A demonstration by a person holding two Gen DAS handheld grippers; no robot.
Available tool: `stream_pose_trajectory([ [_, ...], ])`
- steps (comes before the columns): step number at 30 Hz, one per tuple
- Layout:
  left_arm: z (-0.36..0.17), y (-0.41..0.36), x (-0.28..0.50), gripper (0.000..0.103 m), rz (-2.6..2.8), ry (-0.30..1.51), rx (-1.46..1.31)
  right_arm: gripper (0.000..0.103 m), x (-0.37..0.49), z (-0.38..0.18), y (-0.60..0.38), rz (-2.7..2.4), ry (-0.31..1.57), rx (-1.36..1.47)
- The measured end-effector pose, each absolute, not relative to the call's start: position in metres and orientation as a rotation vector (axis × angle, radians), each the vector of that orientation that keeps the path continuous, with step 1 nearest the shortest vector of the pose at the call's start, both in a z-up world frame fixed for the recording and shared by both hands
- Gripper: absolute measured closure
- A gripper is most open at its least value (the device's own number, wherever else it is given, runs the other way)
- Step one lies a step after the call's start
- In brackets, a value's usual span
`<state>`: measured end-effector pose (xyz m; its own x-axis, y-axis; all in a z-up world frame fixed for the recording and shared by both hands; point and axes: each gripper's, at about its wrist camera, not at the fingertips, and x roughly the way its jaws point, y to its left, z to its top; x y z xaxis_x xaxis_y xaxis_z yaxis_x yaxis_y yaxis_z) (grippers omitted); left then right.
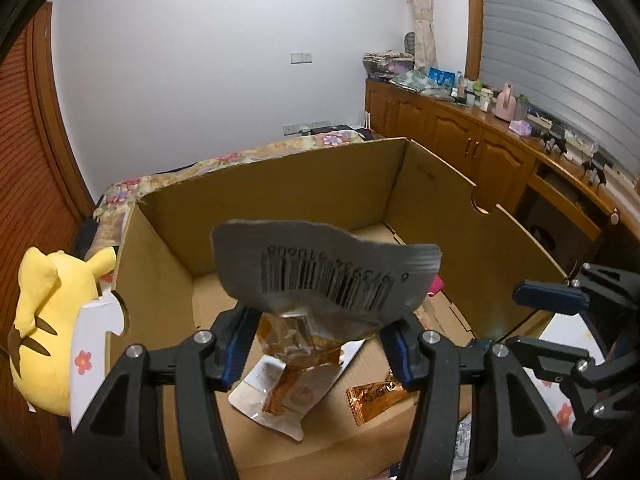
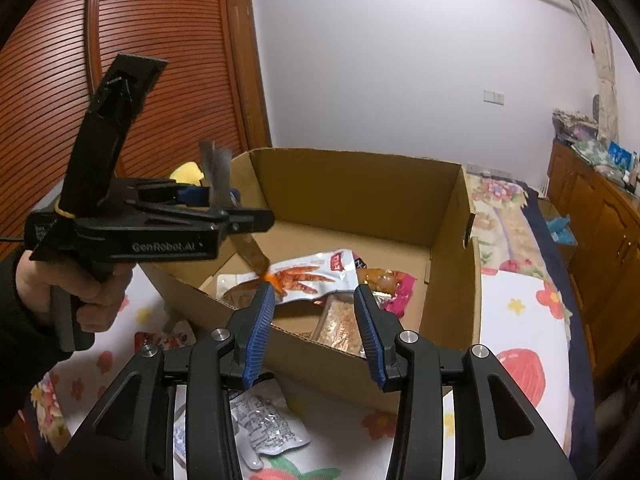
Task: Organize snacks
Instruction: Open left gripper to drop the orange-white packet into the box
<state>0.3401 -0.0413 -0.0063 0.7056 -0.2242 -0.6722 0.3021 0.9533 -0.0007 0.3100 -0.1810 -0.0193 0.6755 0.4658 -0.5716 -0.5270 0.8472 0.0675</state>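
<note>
The left gripper point(image 1: 320, 344) grasps a snack packet point(image 1: 320, 276) hanging lengthwise directly above the open cardboard box point(image 1: 280, 184), while the right gripper point(image 2: 316, 332) waits released beside it.

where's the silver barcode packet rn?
Left wrist view, centre: silver barcode packet sits between the left gripper fingers, above the open cardboard box.

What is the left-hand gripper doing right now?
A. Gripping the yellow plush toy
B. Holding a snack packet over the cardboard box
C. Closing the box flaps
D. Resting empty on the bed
B: the left gripper is shut on a silver-and-orange snack packet, above the open cardboard box.
</note>
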Motion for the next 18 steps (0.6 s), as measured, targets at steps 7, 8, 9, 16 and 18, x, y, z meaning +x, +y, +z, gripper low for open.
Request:
stream_pose_trajectory([
  [7,-0.002,-0.047,0.333,0.042,-0.324,0.707,0.112,0.06,0.304,-0.016,-0.178,0.553,0.607,-0.118],
  [8,0.0,-0.046,0.331,0.041,-0.327,0.7,0.111,0.059,0.303,-0.014,-0.178,0.553,0.603,-0.119],
  [9,0.002,-0.046,0.33,0.041,-0.33,0.693,0.11,0.059,0.301,-0.014,-0.178,0.553,0.6,-0.12],
  [16,0.018,-0.035,0.328,0.04,-0.306,0.64,0.098,0.058,0.294,-0.009,-0.178,0.556,0.583,-0.12],
  [18,0.019,-0.03,0.328,0.04,-0.303,0.64,0.087,0.057,0.294,-0.008,-0.179,0.556,0.581,-0.119],
])
